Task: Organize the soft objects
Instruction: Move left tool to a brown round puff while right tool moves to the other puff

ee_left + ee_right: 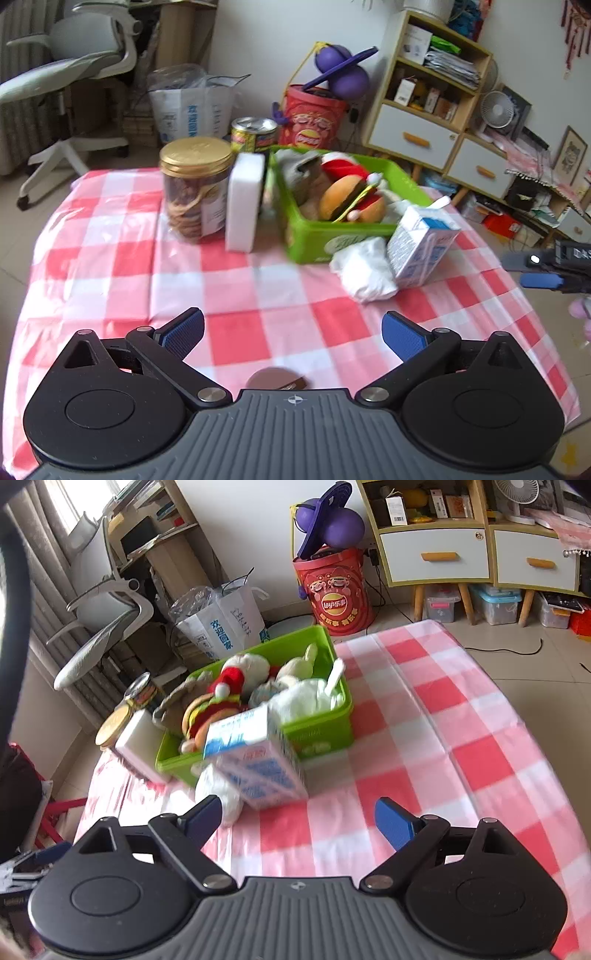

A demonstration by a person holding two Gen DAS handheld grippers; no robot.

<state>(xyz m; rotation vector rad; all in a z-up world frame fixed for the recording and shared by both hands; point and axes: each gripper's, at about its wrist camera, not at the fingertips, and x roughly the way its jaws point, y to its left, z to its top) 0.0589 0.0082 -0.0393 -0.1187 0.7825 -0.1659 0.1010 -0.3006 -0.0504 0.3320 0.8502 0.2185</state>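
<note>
A green bin (314, 243) (321, 734) on the checked table holds several plush toys, among them a burger plush (347, 201) (201, 716) and a red-and-white one (341, 166) (231, 679). A white soft toy (364, 269) (221, 790) lies on the cloth in front of the bin, touching a tilted blue-and-white milk carton (421, 247) (258, 764). My left gripper (293, 334) is open and empty over the near cloth. My right gripper (299, 818) is open and empty just short of the carton and white toy; it shows at the right edge of the left wrist view (543, 271).
Left of the bin stand a white foam block (243, 203) (138, 744), a gold-lidded cookie jar (195, 188) (112, 727) and a can (255, 134) (142, 692). A small round brown object (275, 378) lies under my left gripper. A red bucket (334, 590), shelves and an office chair stand behind the table.
</note>
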